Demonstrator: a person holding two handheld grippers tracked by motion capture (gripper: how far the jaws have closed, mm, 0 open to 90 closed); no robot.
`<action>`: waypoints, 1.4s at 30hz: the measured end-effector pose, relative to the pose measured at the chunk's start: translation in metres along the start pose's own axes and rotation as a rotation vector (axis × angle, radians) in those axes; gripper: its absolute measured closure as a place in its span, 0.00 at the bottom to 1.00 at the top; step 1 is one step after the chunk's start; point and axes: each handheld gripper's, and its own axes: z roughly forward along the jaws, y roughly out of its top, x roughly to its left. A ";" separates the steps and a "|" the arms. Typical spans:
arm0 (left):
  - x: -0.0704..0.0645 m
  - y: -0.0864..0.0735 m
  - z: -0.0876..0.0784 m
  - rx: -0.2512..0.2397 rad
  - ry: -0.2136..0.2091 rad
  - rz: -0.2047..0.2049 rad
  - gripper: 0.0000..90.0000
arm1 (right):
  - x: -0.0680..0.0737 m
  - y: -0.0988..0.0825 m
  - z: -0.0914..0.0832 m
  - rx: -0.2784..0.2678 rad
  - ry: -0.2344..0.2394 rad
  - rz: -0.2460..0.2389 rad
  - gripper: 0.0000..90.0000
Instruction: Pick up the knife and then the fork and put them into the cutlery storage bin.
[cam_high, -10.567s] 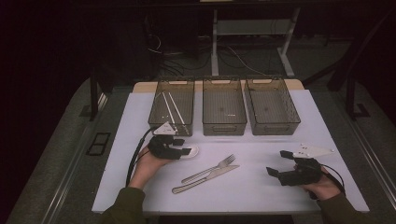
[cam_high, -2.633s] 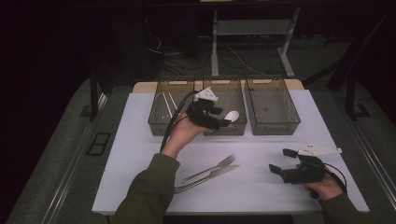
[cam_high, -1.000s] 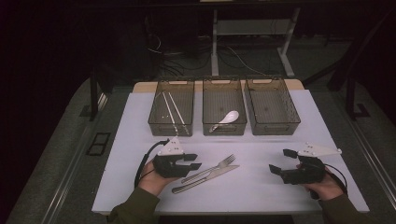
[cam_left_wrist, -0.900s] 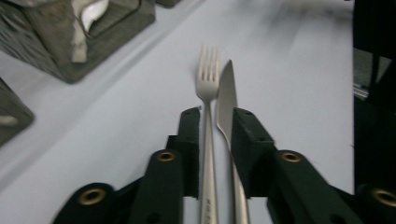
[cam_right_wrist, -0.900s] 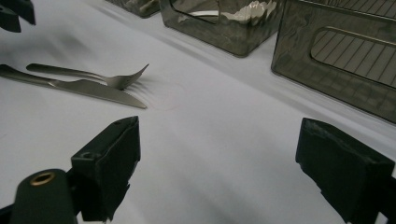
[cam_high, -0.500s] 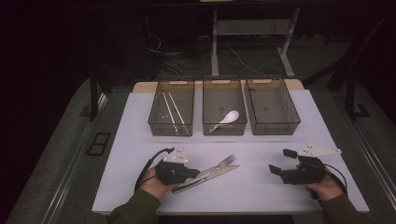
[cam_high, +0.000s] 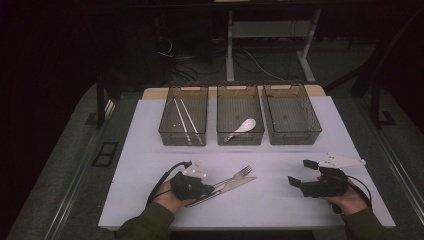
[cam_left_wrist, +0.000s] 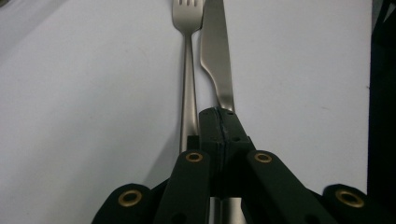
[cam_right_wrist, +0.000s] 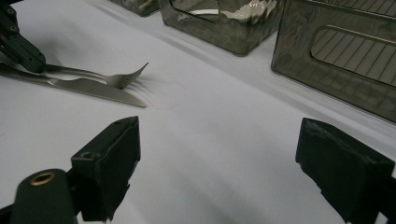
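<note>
A metal knife (cam_high: 241, 183) and a fork (cam_high: 239, 174) lie side by side on the white table top (cam_high: 150, 150), near its front edge. My left gripper (cam_high: 209, 190) is down on their handle ends. In the left gripper view its jaws (cam_left_wrist: 219, 114) are pressed together over the knife's handle, with the blade (cam_left_wrist: 215, 56) running out ahead and the fork (cam_left_wrist: 187, 60) just left of the jaws. My right gripper (cam_high: 300, 172) rests at the front right, jaws wide apart (cam_right_wrist: 219, 135) with bare table between them. From there the knife (cam_right_wrist: 93, 88), fork (cam_right_wrist: 116, 77) and left gripper (cam_right_wrist: 21, 49) show at upper left.
Three dark see-through bins stand in a row at the back. The left bin (cam_high: 182, 137) holds chopsticks (cam_high: 182, 120), the middle bin (cam_high: 240, 139) a white spoon (cam_high: 243, 126), and the right bin (cam_high: 295, 137) shows nothing inside. Dark floor surrounds the table.
My left hand came back from the middle bin, leaving the white spoon there, and sank onto the cutlery handles. The right gripper has kept still.
</note>
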 end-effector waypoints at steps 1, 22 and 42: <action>0.000 0.000 0.001 0.003 0.000 -0.003 0.99 | 0.000 0.000 0.000 0.001 0.000 0.000 0.15; 0.005 0.001 0.003 0.020 0.096 0.007 0.99 | 0.000 0.000 0.000 0.003 0.000 -0.003 0.15; 0.033 0.037 0.028 -0.076 0.022 0.087 0.79 | -0.001 0.000 0.000 0.005 0.001 0.004 0.15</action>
